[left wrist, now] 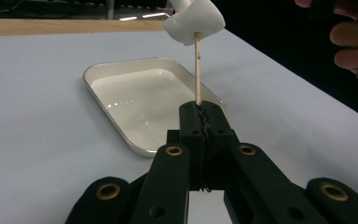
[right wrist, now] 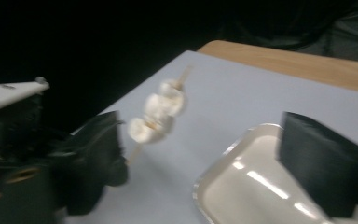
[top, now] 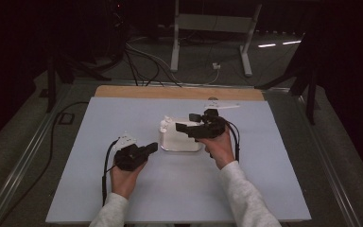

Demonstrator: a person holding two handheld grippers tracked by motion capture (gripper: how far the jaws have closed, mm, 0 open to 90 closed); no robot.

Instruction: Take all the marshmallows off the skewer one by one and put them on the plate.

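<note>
My left gripper (left wrist: 204, 122) has its jaws pressed together on the lower end of a wooden skewer (left wrist: 197, 70). In the left gripper view the stick rises nearly upright from between the jaw tips, with a white marshmallow (left wrist: 194, 21) threaded on it near the top of the frame. The right gripper view shows the same skewer tilted, carrying three marshmallows (right wrist: 159, 116) stacked touching one another, its bare tip poking out above the top one.

In the high view the left gripper (top: 147, 150) sits just left of a white enamel tray (top: 182, 142) that lies on the grey worktop (top: 123, 198). The skewered marshmallows (top: 164, 124) stand over the tray's left edge. The inside of the tray (left wrist: 121, 91) is glossy and bare as far as I can see.

My right gripper (top: 188, 122) is held above the tray, off the worktop, pointing left toward the skewer. Its jaws stand wide apart and hold nothing; in the right gripper view one jaw sits at left near the skewer and the other at right over the tray (right wrist: 242, 186). That view is motion-blurred, so I cannot tell whether the left-hand jaw touches the stick.
</note>
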